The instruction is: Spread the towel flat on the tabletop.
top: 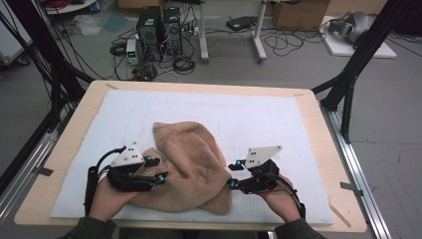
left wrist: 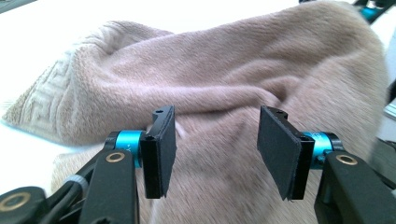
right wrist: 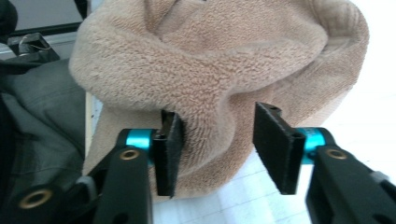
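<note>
A soft tan towel lies crumpled on the white mat, near the front edge of the table. The left hand-held gripper sits at the towel's left side, its jaws apart (nothing pinched). The right hand-held gripper is at the towel's right side, jaws apart too, holding nothing.

One tan towel lies on one white mat atop one wooden table, flanked by two handheld grippers, left gripper and right gripper.
</note>
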Demonstrator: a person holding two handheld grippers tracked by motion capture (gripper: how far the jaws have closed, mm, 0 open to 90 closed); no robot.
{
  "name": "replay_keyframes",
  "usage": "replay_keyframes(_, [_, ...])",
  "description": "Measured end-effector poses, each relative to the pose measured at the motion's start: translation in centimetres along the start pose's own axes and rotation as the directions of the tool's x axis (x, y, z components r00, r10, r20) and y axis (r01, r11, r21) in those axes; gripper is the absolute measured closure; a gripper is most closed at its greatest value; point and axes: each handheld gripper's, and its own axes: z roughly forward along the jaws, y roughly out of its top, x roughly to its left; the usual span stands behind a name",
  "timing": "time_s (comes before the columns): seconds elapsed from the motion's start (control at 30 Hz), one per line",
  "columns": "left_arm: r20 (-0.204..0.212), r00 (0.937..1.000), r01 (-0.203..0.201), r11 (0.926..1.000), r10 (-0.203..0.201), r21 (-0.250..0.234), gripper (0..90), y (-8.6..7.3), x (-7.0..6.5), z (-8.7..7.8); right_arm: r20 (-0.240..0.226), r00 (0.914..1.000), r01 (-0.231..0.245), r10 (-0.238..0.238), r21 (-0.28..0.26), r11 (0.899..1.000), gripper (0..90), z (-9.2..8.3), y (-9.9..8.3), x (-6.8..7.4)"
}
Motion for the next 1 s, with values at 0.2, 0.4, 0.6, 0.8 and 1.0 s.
replay_keyframes(0.2, [-0.003,1.0000,0.000,0.9953,0.000,0.097,46.3,-0.7,1.2,3.5,-0.020,0.9997,-0.015,0.015,0.008,1.000,48.7,0.6,-0.2,-0.1])
replay_keyframes(0.4, [0.032,0.9995,0.001,0.9888,-0.006,0.150,73.8,-2.4,1.2,5.2,-0.086,0.9961,-0.012,0.017,0.060,0.998,73.2,3.1,-1.5,-0.2])
replay_keyframes(0.6, [0.014,0.9998,-0.017,0.9910,0.016,0.133,82.1,-2.9,0.3,3.7,-0.124,0.9923,0.010,0.002,0.091,0.996,83.0,3.7,-2.2,0.2])
replay_keyframes(0.8, [0.024,0.9997,-0.008,0.9954,0.006,0.095,82.9,-3.9,-0.9,1.7,-0.129,0.9913,0.034,-0.023,0.082,0.996,83.1,2.0,-2.3,1.5])
replay_keyframes(1.0, [0.038,0.9991,-0.020,0.9965,0.017,0.082,78.8,-3.6,-1.6,0.2,-0.136,0.9907,0.012,-0.003,0.063,0.998,63.8,0.6,-2.6,2.3])
